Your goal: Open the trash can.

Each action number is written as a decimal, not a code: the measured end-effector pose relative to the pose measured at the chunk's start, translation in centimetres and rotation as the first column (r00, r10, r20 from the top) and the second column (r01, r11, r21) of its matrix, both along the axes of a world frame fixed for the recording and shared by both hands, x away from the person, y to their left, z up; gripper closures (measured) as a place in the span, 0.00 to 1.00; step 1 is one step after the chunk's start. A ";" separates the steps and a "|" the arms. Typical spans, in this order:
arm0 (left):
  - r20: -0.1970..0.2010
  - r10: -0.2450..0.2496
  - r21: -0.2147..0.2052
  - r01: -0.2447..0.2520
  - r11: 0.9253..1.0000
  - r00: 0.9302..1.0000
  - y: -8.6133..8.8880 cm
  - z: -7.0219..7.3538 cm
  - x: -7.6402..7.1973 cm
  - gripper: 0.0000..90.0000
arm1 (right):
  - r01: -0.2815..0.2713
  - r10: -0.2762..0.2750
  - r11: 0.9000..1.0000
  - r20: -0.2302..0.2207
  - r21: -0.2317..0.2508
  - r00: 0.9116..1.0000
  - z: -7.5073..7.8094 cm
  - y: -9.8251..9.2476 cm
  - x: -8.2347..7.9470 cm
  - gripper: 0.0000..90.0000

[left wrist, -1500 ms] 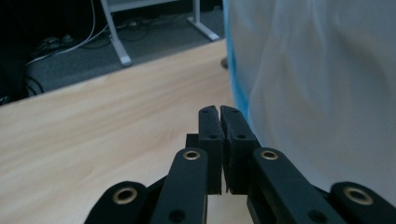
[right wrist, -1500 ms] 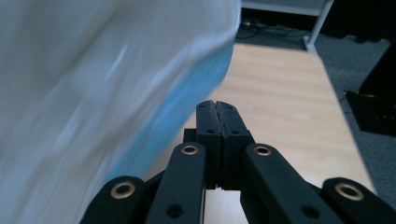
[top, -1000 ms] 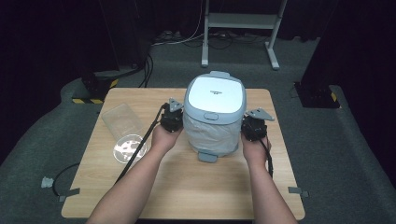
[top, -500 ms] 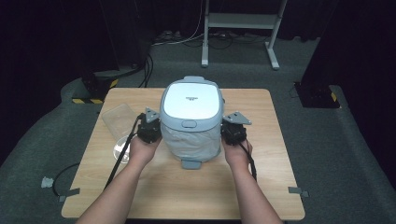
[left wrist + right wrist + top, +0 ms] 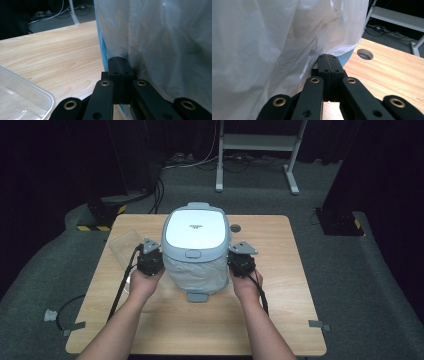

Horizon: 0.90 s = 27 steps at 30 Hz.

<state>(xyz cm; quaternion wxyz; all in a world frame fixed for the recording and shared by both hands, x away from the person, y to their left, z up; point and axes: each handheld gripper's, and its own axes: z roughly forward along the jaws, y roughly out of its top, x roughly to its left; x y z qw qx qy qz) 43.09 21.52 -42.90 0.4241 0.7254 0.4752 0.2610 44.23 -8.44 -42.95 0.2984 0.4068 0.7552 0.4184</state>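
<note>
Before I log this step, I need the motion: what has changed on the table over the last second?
The bin, pressed between the left gripper and the right gripper, has slid leftward across the table, toward the clear container. Both hands went with it. Jaws stayed shut, flanking the bin's bag-covered sides; the lid stayed closed and the container kept its place.

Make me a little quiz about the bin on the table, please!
1. True or false: both grippers' jaws are shut.
2. What covers the pedal bin's sides? A) white plastic liner B) newspaper C) towel
3. What lies on the table beside the left gripper?

Key: 1. True; the right gripper and the left press shut against the bin's sides. 2. A, the liner. 3. A clear plastic container.
</note>
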 end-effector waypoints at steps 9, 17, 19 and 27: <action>0.029 0.005 -0.008 -0.005 1.000 1.000 1.3 0.8 -1.5 0.92 | 0.000 0.000 1.000 0.018 -0.017 1.000 0.2 -0.5 -1.3 0.95; 0.060 0.019 0.019 -0.020 1.000 0.998 3.0 0.9 -3.4 0.87 | 0.000 0.000 1.000 0.023 0.004 1.000 0.3 -1.0 -2.8 0.93; 0.066 0.029 0.024 -0.031 0.999 0.997 3.8 0.8 -4.0 0.85 | -0.003 0.003 1.000 0.034 0.009 0.999 0.5 -1.2 -3.4 0.92; 0.062 0.102 0.027 -0.104 0.994 0.993 8.1 -1.1 -8.1 0.74 | 0.017 -0.021 0.998 0.072 0.062 0.997 0.0 -2.4 -6.3 0.91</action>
